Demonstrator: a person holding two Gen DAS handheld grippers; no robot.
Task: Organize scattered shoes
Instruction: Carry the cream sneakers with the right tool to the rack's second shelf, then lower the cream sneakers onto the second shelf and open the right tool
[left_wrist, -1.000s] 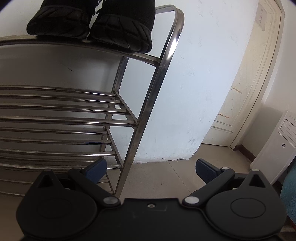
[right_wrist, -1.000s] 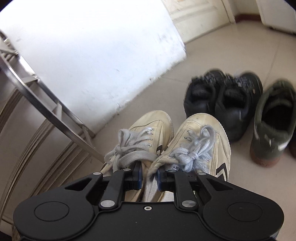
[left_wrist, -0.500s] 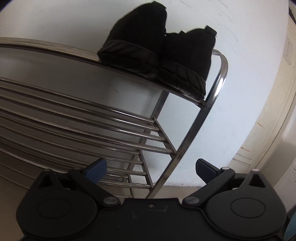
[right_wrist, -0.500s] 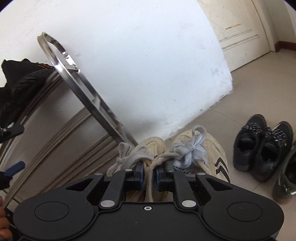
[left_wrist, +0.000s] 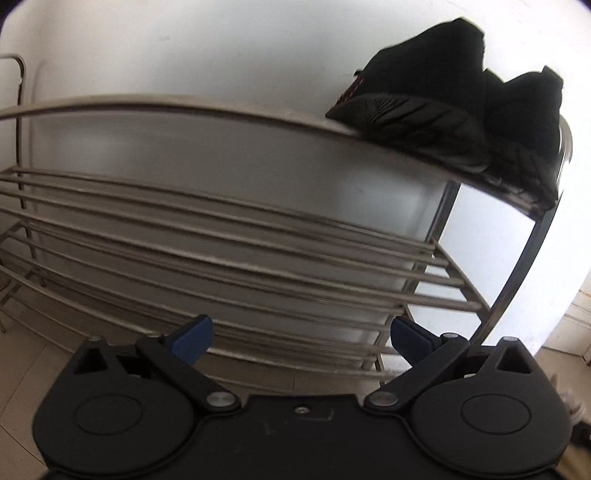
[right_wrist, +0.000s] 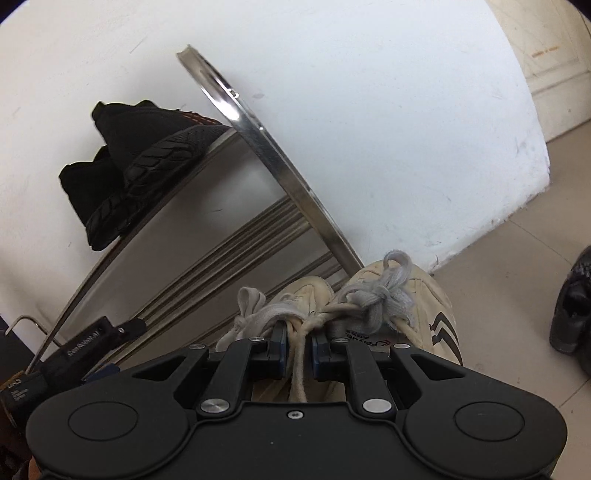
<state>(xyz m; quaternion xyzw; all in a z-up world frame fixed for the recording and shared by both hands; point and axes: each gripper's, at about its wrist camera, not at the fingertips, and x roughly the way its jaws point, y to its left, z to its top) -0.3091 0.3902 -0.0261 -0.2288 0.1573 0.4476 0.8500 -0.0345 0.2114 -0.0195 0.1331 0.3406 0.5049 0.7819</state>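
Observation:
My right gripper (right_wrist: 298, 345) is shut on the inner edges of a pair of cream canvas sneakers (right_wrist: 417, 295) with grey laces, held off the floor beside the right end of a steel shoe rack (right_wrist: 266, 147). A pair of black knit shoes (right_wrist: 140, 162) sits on the rack's top tier at its right end, also seen as the black shoes (left_wrist: 443, 110) in the left wrist view. My left gripper (left_wrist: 301, 338) is open with nothing between its blue pads, facing the rack's (left_wrist: 221, 236) middle bars.
A white wall (right_wrist: 369, 110) stands behind the rack. A black shoe (right_wrist: 572, 310) lies on the tiled floor at the right edge. A cream door (right_wrist: 546, 55) is at the far right. The left gripper's body (right_wrist: 85, 339) shows low left in the right wrist view.
The right gripper has lifted the cream sneakers up and toward the rack, so the floor shoes slid out of view. The left gripper swung left, now facing more of the rack's shelves.

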